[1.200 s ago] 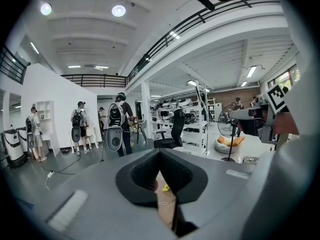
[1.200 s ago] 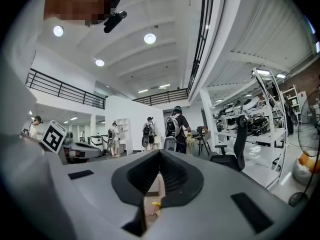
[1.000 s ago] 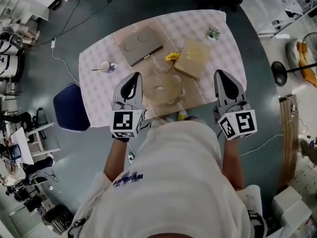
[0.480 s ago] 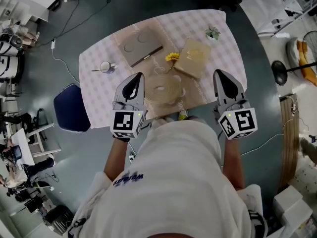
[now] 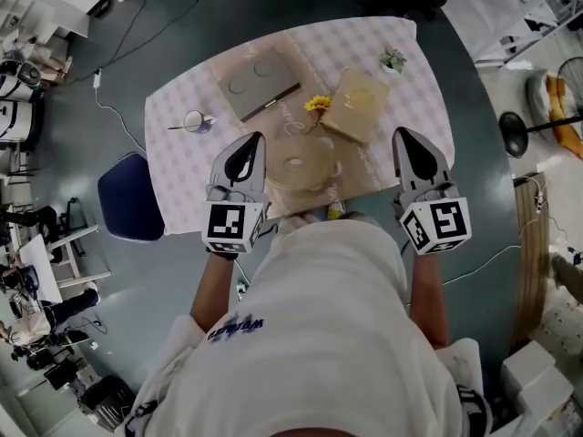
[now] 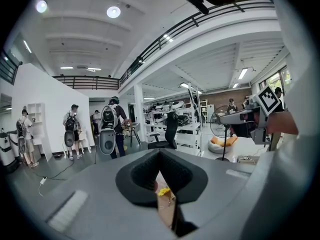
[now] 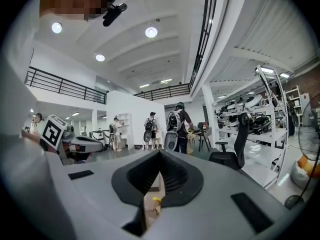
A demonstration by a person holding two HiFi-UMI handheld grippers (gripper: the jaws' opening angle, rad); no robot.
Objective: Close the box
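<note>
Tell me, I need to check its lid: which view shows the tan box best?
The head view: the box lies whole on the table, seen from above. Both gripper views look across the room; only an unclear tan sliver shows low down.

Your cameras
Your head view looks steeply down at the table [image 5: 178, 167]; gripper views face level, sharing the standing people [image 6: 111, 129] [image 7: 177, 126].

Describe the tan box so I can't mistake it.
On the checked table, look right of the yellow flower, near the potted plant. The tan box is a plain pale square, unlike the darker slab with two circles left of the flower.
</note>
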